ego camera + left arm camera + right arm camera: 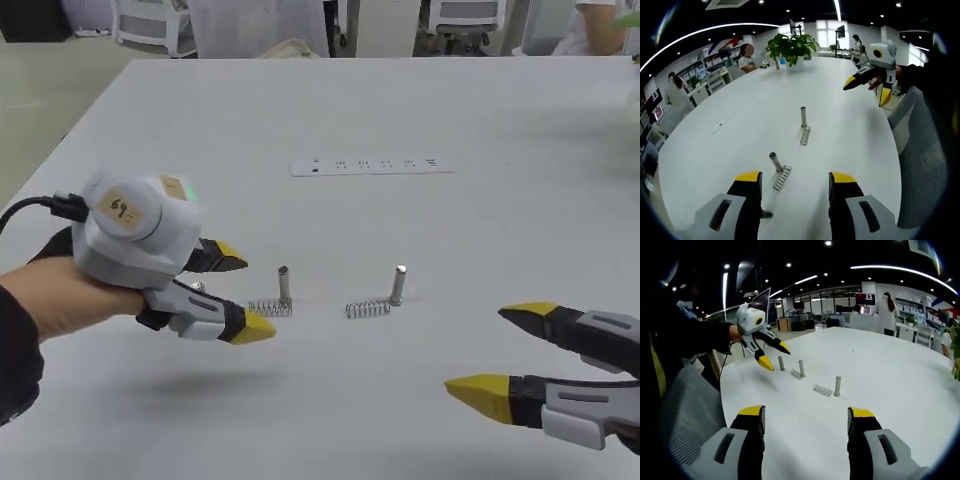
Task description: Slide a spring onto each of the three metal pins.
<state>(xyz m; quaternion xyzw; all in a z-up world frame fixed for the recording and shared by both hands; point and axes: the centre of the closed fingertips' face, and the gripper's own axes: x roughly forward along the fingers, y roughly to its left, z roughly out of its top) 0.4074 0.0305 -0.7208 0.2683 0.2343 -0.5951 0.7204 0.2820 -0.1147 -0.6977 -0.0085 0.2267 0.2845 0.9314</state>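
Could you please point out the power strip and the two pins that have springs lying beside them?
power strip (372, 165): head view, middle of its top face.
left pin (284, 285): head view, mid-shaft.
right pin (398, 287): head view, mid-shaft.

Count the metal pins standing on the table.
3. The right pin stands beside a lying spring; the middle pin beside another; the third pin, seemingly spring-covered, stands by the left gripper, half hidden in the head view.

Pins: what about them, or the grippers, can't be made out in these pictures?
- Third pin: in the head view it is hidden behind the left gripper. In the right gripper view it is too small to tell whether it is bare.
- Right gripper: in the head view its body is cut off by the right edge.
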